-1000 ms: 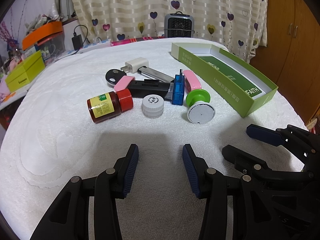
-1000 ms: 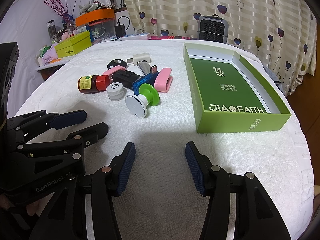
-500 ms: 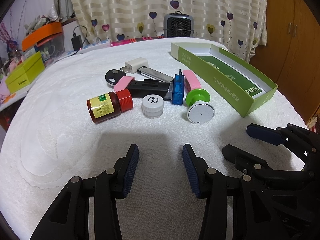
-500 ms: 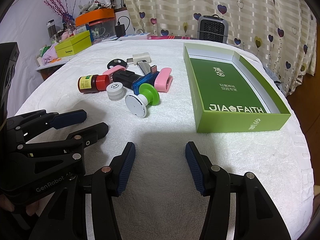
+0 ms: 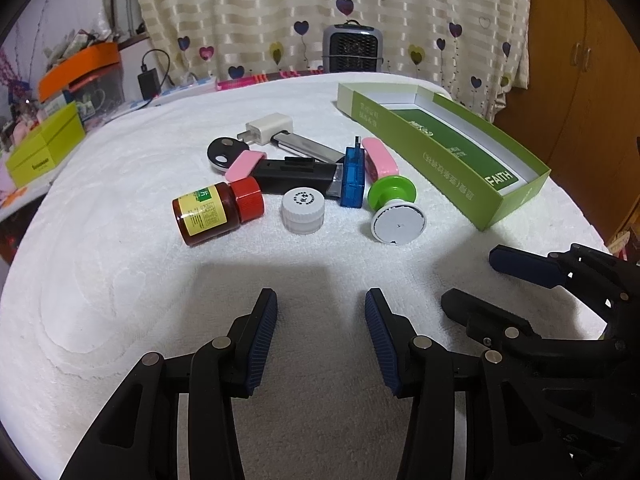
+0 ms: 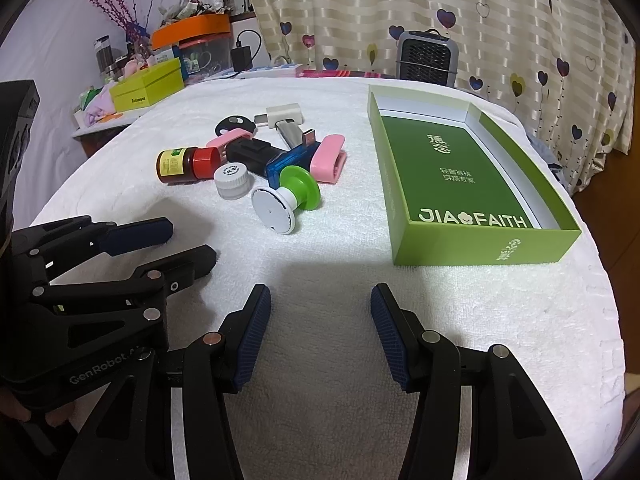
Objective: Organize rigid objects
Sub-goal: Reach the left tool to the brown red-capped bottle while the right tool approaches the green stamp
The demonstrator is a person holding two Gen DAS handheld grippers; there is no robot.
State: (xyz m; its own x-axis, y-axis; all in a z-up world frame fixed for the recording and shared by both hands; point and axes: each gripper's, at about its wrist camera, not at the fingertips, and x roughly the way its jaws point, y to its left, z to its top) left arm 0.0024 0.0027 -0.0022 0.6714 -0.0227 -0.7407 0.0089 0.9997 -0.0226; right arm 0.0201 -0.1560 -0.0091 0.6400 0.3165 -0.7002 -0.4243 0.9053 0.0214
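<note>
A cluster of small items lies mid-table: a brown bottle with a red cap, a white cap, a green-and-white knob, a blue USB stick, two pink clips, a black device and a white charger plug. An open green box sits to their right, nothing inside. My left gripper stands open near the front edge, short of the cluster. My right gripper is open beside it, also holding nothing.
The table wears a white towel. A grey heater stands at the back by the curtain. A yellow-green box and an orange-lidded bin crowd a side shelf at left. A wooden wardrobe is at right.
</note>
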